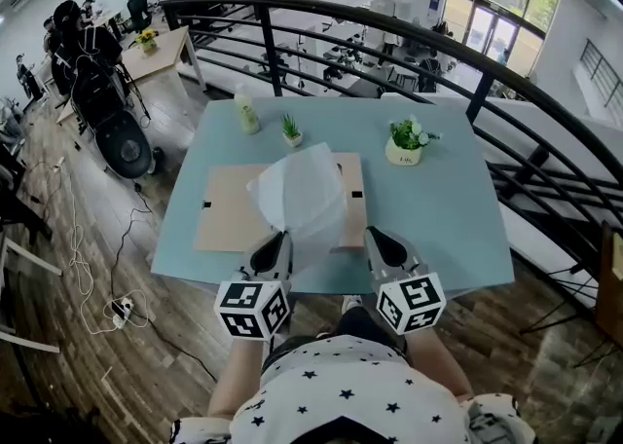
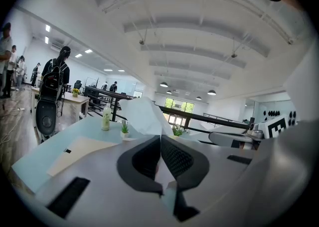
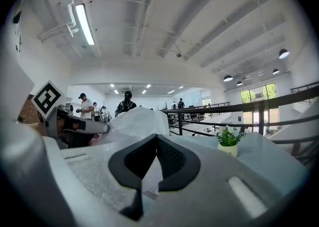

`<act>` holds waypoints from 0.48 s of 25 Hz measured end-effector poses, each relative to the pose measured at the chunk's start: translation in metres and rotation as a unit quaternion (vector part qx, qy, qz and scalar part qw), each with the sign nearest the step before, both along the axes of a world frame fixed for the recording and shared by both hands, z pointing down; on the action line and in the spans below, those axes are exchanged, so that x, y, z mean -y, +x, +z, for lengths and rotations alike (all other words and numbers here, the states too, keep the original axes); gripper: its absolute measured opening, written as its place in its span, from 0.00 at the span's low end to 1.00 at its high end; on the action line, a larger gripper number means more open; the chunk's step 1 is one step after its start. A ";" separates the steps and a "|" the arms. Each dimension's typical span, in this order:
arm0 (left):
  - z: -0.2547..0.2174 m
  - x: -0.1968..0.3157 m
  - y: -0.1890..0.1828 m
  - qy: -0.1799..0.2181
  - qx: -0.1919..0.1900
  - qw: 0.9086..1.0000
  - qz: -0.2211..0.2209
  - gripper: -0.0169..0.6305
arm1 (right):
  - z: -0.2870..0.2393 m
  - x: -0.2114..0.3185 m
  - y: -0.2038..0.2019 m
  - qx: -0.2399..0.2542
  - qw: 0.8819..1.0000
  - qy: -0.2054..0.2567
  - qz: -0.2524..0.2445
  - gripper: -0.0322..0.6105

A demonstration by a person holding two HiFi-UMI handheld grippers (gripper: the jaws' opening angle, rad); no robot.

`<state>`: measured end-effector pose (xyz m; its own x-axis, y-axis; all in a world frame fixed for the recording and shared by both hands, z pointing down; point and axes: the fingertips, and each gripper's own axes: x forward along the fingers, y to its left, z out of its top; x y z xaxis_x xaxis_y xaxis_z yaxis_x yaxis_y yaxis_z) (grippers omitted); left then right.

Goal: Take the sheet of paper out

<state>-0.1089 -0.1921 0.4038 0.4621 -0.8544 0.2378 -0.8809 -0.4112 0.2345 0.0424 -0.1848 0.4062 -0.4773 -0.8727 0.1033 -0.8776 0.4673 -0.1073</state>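
Observation:
A thin, translucent white sheet of paper (image 1: 297,194) stands lifted and crumpled above a flat brown board (image 1: 226,218) on the pale blue table (image 1: 438,228). My left gripper (image 1: 280,236) is shut on the sheet's near left edge. In the left gripper view the paper (image 2: 144,116) rises straight out of the closed jaws (image 2: 160,139). My right gripper (image 1: 371,232) is shut at the sheet's near right edge. In the right gripper view the sheet (image 3: 137,124) runs down between the closed pads (image 3: 156,137). Both grippers point nearly level over the table's near edge.
At the back of the table stand a pale green bottle (image 1: 247,113), a small potted plant (image 1: 291,130) and a white pot of flowers (image 1: 405,143). A black curved railing (image 1: 389,28) runs behind the table. Cables and a power strip (image 1: 122,311) lie on the wooden floor at the left.

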 end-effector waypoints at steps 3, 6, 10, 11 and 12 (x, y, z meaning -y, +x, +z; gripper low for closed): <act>0.001 0.001 -0.002 0.000 -0.002 1.000 0.002 0.04 | 0.001 0.001 -0.003 0.000 1.000 0.000 0.000 0.06; 0.004 0.003 -0.004 -0.001 -0.004 1.000 0.004 0.04 | 0.005 0.002 -0.006 -0.001 1.000 -0.001 0.002 0.06; 0.007 0.006 -0.004 -0.003 -0.006 1.000 0.006 0.04 | 0.008 0.004 -0.004 -0.009 1.000 0.005 0.012 0.06; 0.008 0.007 -0.005 -0.004 -0.006 1.000 0.006 0.04 | 0.009 0.005 -0.004 -0.011 1.000 0.007 0.014 0.06; 0.009 0.008 -0.005 -0.004 -0.006 1.000 0.006 0.04 | 0.009 0.006 -0.003 -0.011 1.000 0.007 0.016 0.06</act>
